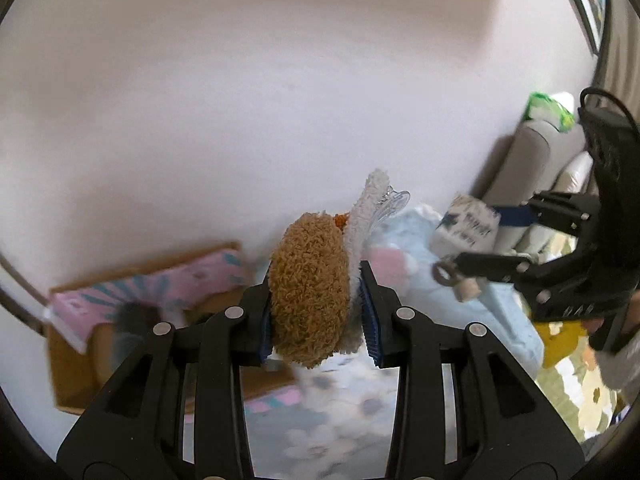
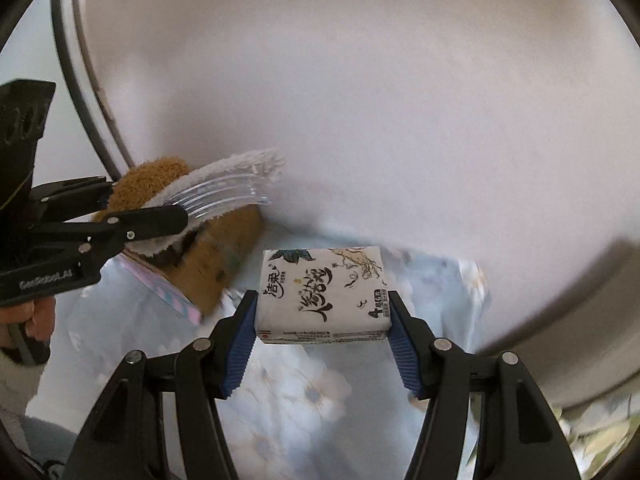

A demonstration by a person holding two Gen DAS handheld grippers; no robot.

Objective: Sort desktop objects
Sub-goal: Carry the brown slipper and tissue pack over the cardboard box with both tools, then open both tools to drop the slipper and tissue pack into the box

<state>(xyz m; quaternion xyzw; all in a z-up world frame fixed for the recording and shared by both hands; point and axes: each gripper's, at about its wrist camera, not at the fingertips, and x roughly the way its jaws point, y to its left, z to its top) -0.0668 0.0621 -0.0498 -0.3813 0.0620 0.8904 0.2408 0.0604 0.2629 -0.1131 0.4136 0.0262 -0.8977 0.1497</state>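
Pinching plush hair clip, tissue pack between fingers

Plush clip: I'm seeing fuzzy brown, white trim, clear teeth.
Tissue pack: white, with black brush lettering.
Cloth: pale blue, floral.
Box: brown, its flap striped pink and teal.

Two tools show, the left tool and the right tool. One fuzzy hair clip, brown and white with clear plastic teeth. One tissue pack, white with black brush lettering. One cardboard box with a pink-and-teal patterned flap. One pale blue flowered cloth beneath. One framed picture on the wall at the upper right
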